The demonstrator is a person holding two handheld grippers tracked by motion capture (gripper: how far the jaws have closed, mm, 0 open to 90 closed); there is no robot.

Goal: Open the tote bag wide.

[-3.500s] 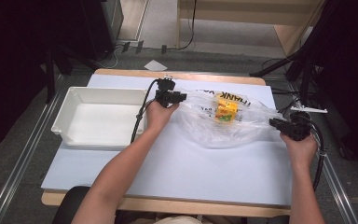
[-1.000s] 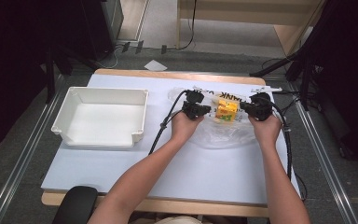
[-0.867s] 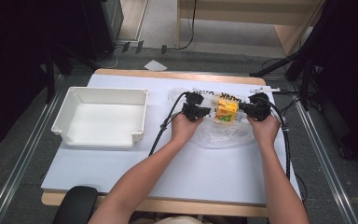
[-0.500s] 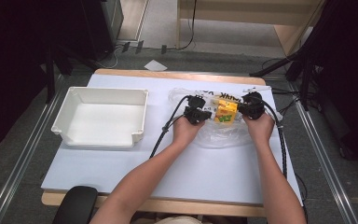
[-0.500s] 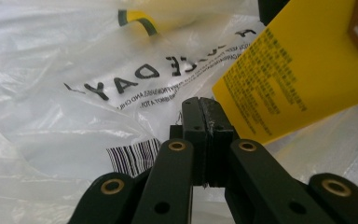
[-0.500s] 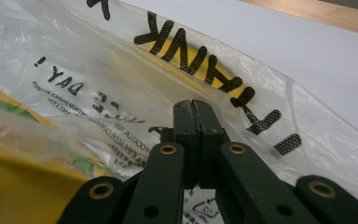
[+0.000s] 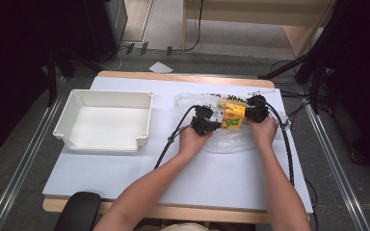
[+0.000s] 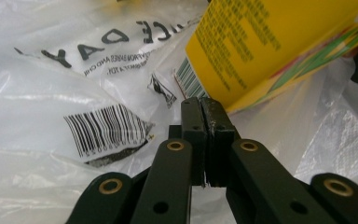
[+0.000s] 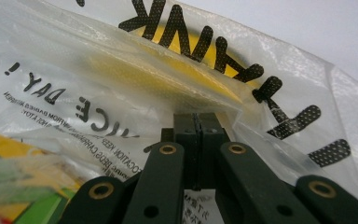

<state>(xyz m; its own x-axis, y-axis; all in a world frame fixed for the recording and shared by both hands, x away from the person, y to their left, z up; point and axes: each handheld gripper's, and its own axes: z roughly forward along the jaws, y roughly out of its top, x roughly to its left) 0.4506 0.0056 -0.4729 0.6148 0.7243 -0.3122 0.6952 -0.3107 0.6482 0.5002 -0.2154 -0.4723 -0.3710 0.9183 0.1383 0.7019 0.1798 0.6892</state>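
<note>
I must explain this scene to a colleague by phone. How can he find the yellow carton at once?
On the white table, look right of the white tray to the clear plastic bag. The yellow carton sits there between the two black grippers, the single brightly coloured thing.

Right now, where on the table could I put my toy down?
The white tray is empty, and the table is bare in front of it and between the forearms. It's crowded where the plastic bag and yellow carton lie.

Both forearms reach in from the counter's near edge toward its far right part. The left tongs [image 7: 207, 126] and right tongs [image 7: 256, 109] face each other, near together, each pair's jaws pressed fully closed.
</note>
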